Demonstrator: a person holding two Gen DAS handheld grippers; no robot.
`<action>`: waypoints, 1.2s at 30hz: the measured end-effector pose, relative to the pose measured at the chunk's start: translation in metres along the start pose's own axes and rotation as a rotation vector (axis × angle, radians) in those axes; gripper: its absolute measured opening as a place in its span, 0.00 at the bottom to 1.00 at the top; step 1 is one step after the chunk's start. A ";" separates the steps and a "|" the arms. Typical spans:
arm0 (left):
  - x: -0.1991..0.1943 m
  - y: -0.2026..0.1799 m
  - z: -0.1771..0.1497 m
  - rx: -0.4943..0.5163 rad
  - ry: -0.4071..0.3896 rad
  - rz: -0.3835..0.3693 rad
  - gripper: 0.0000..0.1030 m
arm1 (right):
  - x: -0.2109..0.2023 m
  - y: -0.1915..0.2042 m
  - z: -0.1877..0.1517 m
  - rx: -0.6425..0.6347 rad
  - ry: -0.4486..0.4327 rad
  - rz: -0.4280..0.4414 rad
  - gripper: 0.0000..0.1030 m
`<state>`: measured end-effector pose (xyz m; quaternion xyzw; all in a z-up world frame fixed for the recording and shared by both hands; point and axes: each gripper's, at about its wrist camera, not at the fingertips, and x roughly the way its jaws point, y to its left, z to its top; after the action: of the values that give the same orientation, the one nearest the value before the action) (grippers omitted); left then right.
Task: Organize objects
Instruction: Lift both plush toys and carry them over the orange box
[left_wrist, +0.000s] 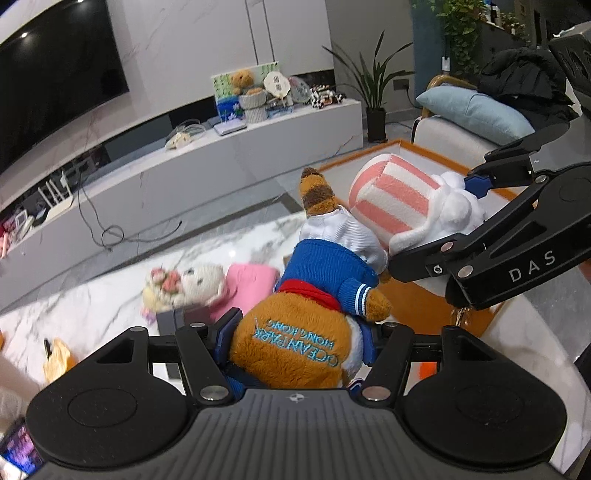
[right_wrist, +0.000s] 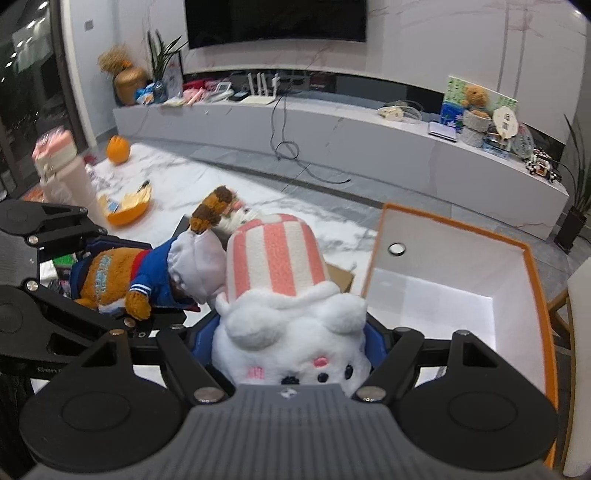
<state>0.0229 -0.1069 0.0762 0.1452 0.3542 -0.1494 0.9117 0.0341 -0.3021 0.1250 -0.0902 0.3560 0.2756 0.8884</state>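
1. In the left wrist view, the left gripper (left_wrist: 297, 343) was at the lower centre of the frame, its jaws clamped on the brown plush toy (left_wrist: 295, 347), which wore a blue jacket and a white cap.
2. In the right wrist view, the right gripper (right_wrist: 291, 343) was at the lower centre, its jaws clamped on the white plush toy (right_wrist: 295, 354), which wore a pink and white striped hat (right_wrist: 275, 254).
3. The two toys were just beside each other; the white cap of the brown one touched the striped hat. Both were held above the marble bench (left_wrist: 92, 295).
4. To the right in the right wrist view stood the white box (right_wrist: 461, 266) with an orange rim, open and near the white toy.
5. On the bench at the centre left of the left wrist view lay a small bear with flowers (left_wrist: 184, 288) beside a pink cloth (left_wrist: 251, 280).
6. At the left of the right wrist view stood a pale bottle (right_wrist: 62, 170) with a pink lid, and an orange bowl (right_wrist: 129, 210) was near it.
7. Further back, a long white TV cabinet (right_wrist: 332, 125) ran across the frame, with a dark television (right_wrist: 277, 18) above it.
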 end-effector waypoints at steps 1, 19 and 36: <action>0.001 -0.002 0.005 0.006 -0.005 -0.001 0.70 | -0.003 -0.005 0.001 0.011 -0.008 -0.004 0.75; 0.027 -0.059 0.073 0.079 -0.096 -0.062 0.70 | -0.041 -0.087 0.005 0.194 -0.106 -0.112 0.75; 0.076 -0.089 0.089 0.003 -0.066 -0.136 0.70 | -0.040 -0.145 -0.010 0.315 -0.070 -0.199 0.74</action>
<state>0.0968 -0.2340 0.0731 0.1171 0.3328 -0.2161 0.9104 0.0849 -0.4426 0.1398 0.0252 0.3529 0.1302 0.9262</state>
